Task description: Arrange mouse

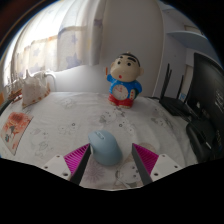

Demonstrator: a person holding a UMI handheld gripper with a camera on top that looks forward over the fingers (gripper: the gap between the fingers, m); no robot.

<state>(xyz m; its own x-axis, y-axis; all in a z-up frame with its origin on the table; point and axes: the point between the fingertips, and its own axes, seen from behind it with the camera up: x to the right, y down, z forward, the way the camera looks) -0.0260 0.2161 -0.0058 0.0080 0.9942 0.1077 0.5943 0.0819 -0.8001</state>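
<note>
The mouse (105, 149) is being framed between the spread fingers of the gripper (110, 160), a gap being left at either side. It is resting on the desk (60, 125) near its front edge, its long axis being aligned with the fingers.
</note>
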